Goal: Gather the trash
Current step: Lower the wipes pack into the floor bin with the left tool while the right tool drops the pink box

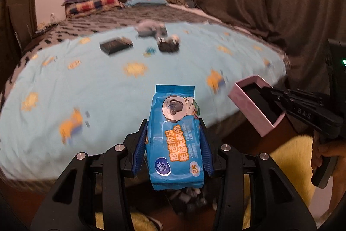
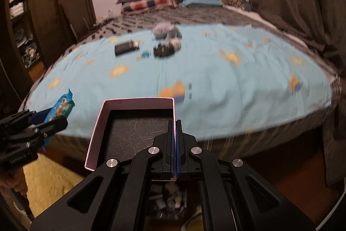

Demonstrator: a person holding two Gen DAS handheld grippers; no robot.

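Jaws of left gripper (image 1: 174, 140) around one wipes pack (image 1: 176, 140), right gripper (image 2: 175, 144) pinching one pink box (image 2: 134, 122).

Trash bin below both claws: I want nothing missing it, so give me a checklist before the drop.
1. Left claw grips the blue wipes pack: ok.
2. Right claw is shut on the pink box wall: ok.
3. Bin lies under the right claw: ok.
4. Pack directly over the bin opening: cannot tell, mostly hidden.
5. Space between the two claws: ok.
6. Dark items remain on the bed: not ok.
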